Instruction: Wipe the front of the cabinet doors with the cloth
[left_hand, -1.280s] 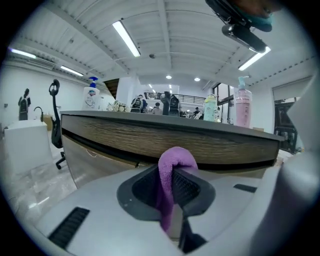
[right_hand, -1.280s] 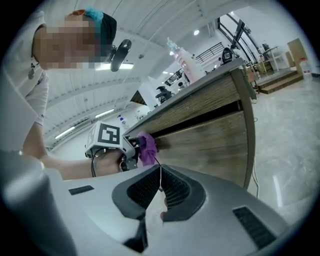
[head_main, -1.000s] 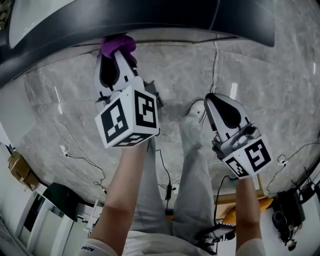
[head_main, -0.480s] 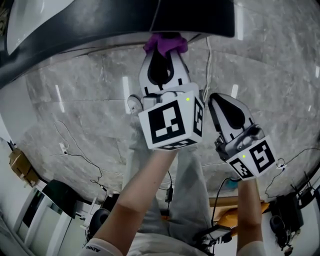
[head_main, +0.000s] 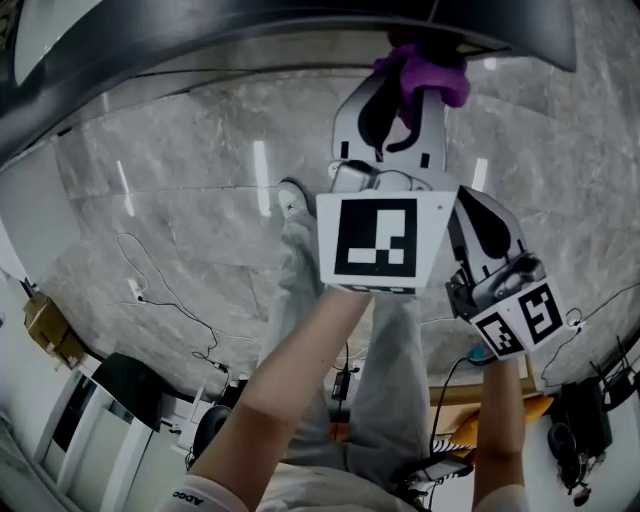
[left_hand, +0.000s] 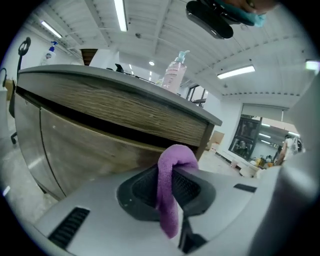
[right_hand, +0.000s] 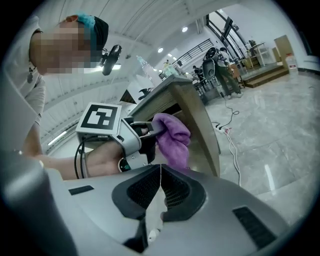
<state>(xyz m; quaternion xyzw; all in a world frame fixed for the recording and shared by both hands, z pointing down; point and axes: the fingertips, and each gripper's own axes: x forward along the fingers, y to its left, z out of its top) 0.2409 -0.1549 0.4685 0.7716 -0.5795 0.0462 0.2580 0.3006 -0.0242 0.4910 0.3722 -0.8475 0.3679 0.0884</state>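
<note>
Against the wood-grain front of the cabinet (left_hand: 80, 150), near its right-hand corner, my left gripper (head_main: 400, 105) reaches forward with the purple cloth (left_hand: 170, 192) pinched tight between its jaws. The jaws are closed down on the fabric. A folded hump of cloth stands out past the tips, and a tail hangs over the gripper body. I judge it is held that way so the soft hump, not hard plastic, meets the door.

From the left gripper view, the hump sits right at the door panel, just under the dark gap below the countertop (left_hand: 90, 75). Whether it truly presses on the wood I cannot tell. A pink pump bottle (left_hand: 173, 70) stands on the countertop above, well apart from the cloth.

My right gripper (right_hand: 160, 175) sits just beside and behind the left one, jaws fully together with nothing between them. It has no job in the wiping, so it seems parked out of the stroke's path. Its camera looks at the left gripper and the cloth at the cabinet's corner post.

From the head view, both forearms stretch out over a grey marble floor (head_main: 170, 200), with the person's trousers (head_main: 390, 380) below. My reading is that a wiping pass is under way at the right end of the door.
</note>
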